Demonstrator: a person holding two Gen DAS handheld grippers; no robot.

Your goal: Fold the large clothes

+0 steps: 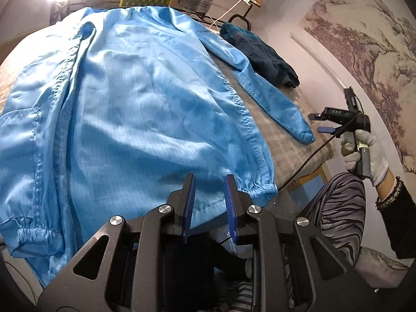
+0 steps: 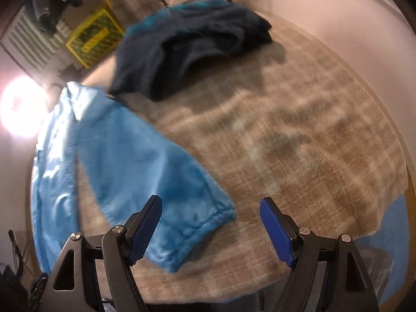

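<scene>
My left tongs point(image 1: 210, 197) hover open over the jacket point(image 1: 135, 98) hem; right tongs point(image 2: 210, 225) gape by the sleeve point(image 2: 156, 179). Folding unstarted; sleeve grasp likely next.

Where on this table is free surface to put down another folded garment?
Free: the beige tablecloth right of the light blue jacket's sleeve and in front of the dark blue garment. Crowded: the left side, under the light blue jacket.
</scene>
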